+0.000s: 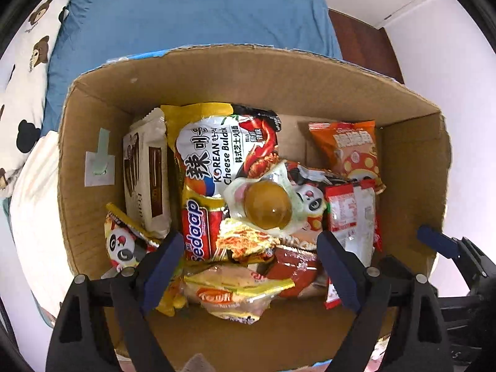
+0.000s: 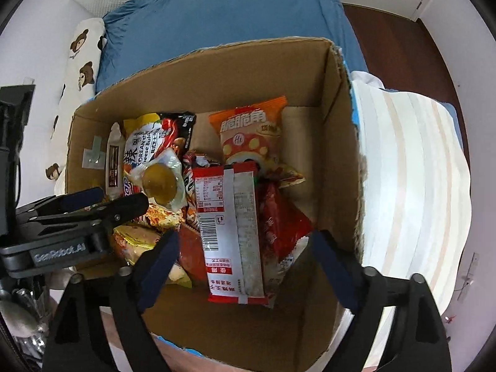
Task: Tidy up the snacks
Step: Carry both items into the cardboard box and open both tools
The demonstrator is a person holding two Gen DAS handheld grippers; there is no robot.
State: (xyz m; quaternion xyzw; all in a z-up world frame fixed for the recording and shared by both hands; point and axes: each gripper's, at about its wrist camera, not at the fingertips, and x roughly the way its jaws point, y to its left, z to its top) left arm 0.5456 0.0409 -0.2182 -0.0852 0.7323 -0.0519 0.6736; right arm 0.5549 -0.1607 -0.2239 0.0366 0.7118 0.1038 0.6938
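An open cardboard box [image 1: 102, 105] [image 2: 338, 130] holds several snack packs. A clear pack with an amber jelly ball [image 1: 267, 205] [image 2: 161, 183] lies on top in the middle. Around it lie a Korean cheese noodle pack [image 1: 223, 148], a red Sedaap pack [image 1: 201, 232], an orange chips bag [image 1: 350, 152] [image 2: 251, 133], a cream wafer pack [image 1: 145, 173] and a red-and-white pack [image 2: 232, 232]. My left gripper [image 1: 248, 266] is open and empty above the box's near side. My right gripper [image 2: 245, 263] is open and empty over the red-and-white pack. The left gripper also shows in the right wrist view [image 2: 102, 200].
The box sits on a bed with a blue sheet [image 1: 186, 9] [image 2: 232, 9]. A bear-print pillow [image 1: 28, 71] [image 2: 77, 71] lies to the left. A folded striped blanket [image 2: 412, 170] lies right of the box. Dark wood floor [image 2: 403, 40] shows beyond the bed.
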